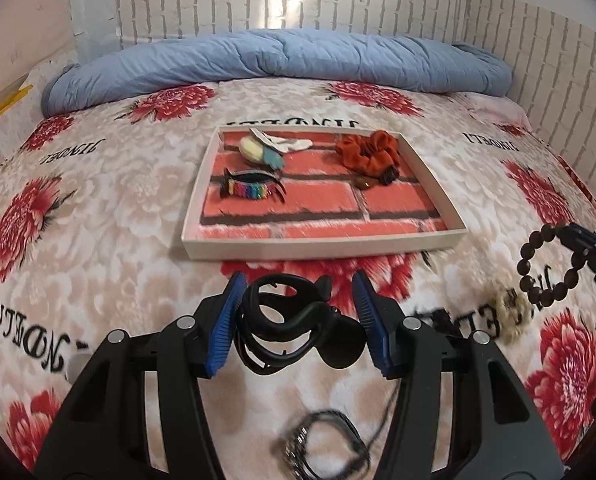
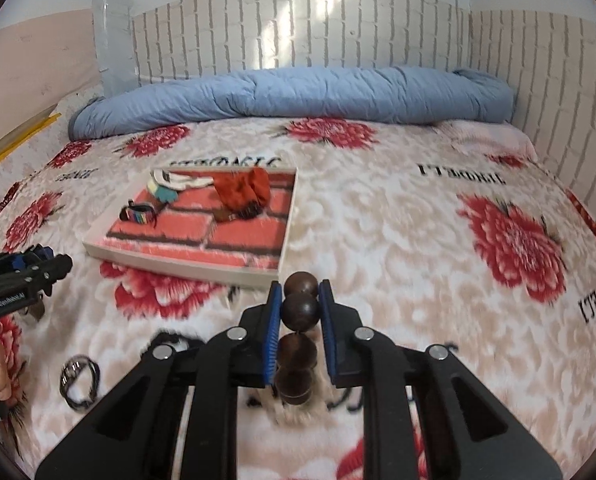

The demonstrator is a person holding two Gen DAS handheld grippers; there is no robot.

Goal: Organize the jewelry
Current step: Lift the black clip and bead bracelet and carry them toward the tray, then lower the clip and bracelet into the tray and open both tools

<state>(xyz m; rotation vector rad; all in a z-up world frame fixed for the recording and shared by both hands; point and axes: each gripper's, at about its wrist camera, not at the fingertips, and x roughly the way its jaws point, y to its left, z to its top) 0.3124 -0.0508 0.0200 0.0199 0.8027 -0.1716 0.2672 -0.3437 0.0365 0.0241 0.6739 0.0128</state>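
Observation:
A shallow white tray (image 1: 322,246) with a red brick-print floor lies on the bed; it also shows in the right wrist view (image 2: 186,266). In it lie a rainbow hair claw (image 1: 250,189), an orange scrunchie (image 1: 368,154), pale felt clips (image 1: 264,146) and a small brown clip (image 1: 372,181). My left gripper (image 1: 298,318) is open around a black hair claw (image 1: 290,322) lying just in front of the tray. My right gripper (image 2: 300,332) is shut on a dark wooden bead bracelet (image 2: 299,312), held above the bed right of the tray; the bracelet also shows in the left wrist view (image 1: 548,262).
A floral blanket (image 1: 98,240) covers the bed. A metal ring with black cord (image 2: 78,384) and a cream fuzzy scrunchie (image 1: 512,316) lie in front. A rolled blue duvet (image 1: 282,64) lies at the back against a white brick-pattern wall.

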